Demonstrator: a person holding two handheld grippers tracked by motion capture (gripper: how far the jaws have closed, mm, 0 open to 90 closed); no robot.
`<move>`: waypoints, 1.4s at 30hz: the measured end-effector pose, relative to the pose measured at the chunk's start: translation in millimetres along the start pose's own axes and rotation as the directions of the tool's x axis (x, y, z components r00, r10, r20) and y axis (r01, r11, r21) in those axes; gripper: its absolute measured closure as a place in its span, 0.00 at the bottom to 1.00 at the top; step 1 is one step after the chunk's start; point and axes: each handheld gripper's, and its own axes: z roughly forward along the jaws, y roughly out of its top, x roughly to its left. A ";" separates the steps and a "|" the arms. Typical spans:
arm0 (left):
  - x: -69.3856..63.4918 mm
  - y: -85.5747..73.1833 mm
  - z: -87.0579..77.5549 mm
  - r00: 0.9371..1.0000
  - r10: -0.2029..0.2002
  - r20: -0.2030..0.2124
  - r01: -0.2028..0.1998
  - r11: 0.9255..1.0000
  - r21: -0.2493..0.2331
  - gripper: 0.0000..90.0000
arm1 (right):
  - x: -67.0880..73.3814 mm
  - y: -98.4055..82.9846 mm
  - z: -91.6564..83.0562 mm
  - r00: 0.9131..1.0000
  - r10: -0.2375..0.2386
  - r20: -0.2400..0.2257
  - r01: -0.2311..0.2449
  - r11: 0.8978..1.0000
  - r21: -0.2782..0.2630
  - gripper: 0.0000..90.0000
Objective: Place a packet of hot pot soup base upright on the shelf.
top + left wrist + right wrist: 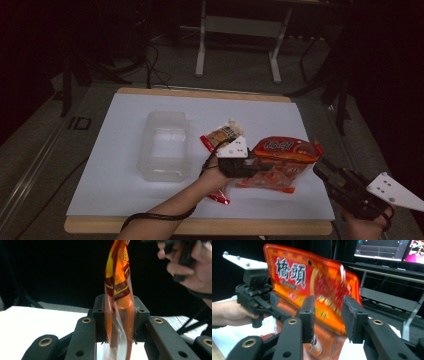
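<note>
An orange snack bag (282, 152) with red print hangs just above the white table top (125, 175), right of centre. My left gripper (252, 165) is shut on the bag's left side. In the left gripper view the bag (117, 287) stands edge-on, pinched between the two black pads. My right gripper (322, 170) sits at the bag's right edge with its jaws open. In the right gripper view the bag (312, 282) faces me flat just past my right gripper (328, 317), whose pads do not press on it. The left gripper (257, 298) holds the bag from the left there.
A clear plastic container (165, 145) lies left of centre. Beside it, behind the left gripper, rests a small brown snack packet (222, 134). A red packet (220, 197) peeks out under the left forearm near the front edge. Desk legs (200, 50) stand beyond the table.
</note>
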 end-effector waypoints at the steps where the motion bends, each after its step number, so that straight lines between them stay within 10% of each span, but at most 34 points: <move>1: 0.8 3.2 -2.3 1.000 0.002 -0.007 -0.002 1.000 -0.008 0.80 | 1.2 0.6 0.1 1.000 -0.004 0.000 0.004 1.000 0.000 0.66; 14: 11.6 37.5 -42.2 0.991 0.014 -0.136 -0.027 0.995 -0.094 0.80 | 0.6 -6.6 9.4 0.999 0.038 -0.015 -0.038 0.999 -0.018 0.15; 24: 21.0 50.7 -79.3 0.971 0.001 -0.238 -0.034 0.991 -0.133 0.80 | 1.8 -12.3 16.8 0.999 0.039 -0.037 -0.038 0.999 0.013 0.14; 32: 33.2 55.0 -123.8 0.942 -0.028 -0.334 -0.037 0.982 -0.187 0.80 | 7.4 -20.6 29.5 0.997 0.044 -0.057 -0.041 0.998 0.050 0.15; 36: 40.7 52.2 -147.6 0.910 -0.039 -0.413 -0.053 0.977 -0.207 0.80 | 10.6 -23.8 35.2 0.997 0.033 -0.069 -0.028 0.997 0.074 0.15; 39: 44.7 49.0 -157.6 0.898 -0.063 -0.435 -0.043 0.972 -0.230 0.80 | 11.5 -25.2 37.7 0.996 0.032 -0.080 -0.026 0.996 0.081 0.15; 42: 52.3 42.5 -175.7 0.869 -0.100 -0.485 -0.033 0.966 -0.257 0.80 | 11.5 -26.1 39.0 0.996 0.035 -0.086 -0.027 0.996 0.089 0.16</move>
